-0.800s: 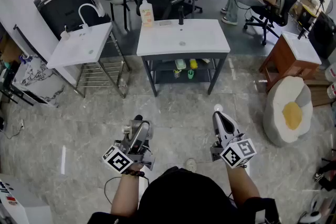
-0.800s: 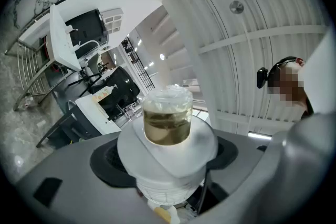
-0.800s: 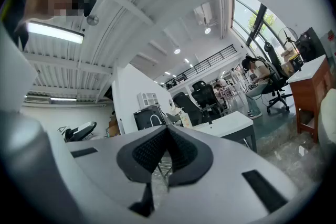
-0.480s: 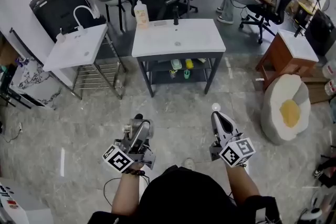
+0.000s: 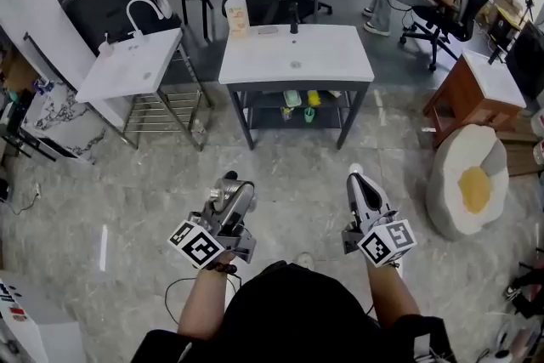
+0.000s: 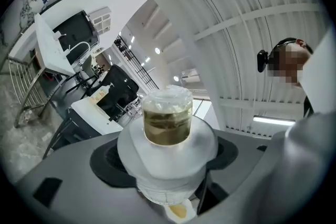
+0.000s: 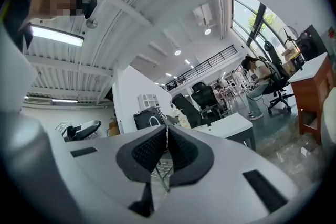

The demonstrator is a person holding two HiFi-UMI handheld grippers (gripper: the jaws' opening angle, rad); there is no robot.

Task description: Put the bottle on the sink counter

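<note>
Head view is showing the person facing the sink counter (image 5: pixel 336 62) from well back, left gripper (image 5: pixel 230 192) clamping the bottle (image 6: pixel 167 115) ready for carrying, right gripper (image 5: pixel 358 181) riding closed and empty.

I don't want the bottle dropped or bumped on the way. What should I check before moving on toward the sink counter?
1. Grip on the bottle: ok. The left gripper is closed on its sides.
2. Cap on: ok. Whether it is tight, cannot tell.
3. Right gripper free: ok. It is shut with nothing between the jaws.
4. Landing spot on the sink counter: ok. The soap dispenser and faucet stand at the back edge, and the front is bare.
5. Counter within reach: probably not ok. It stands across the floor ahead, so step closer first.
</note>
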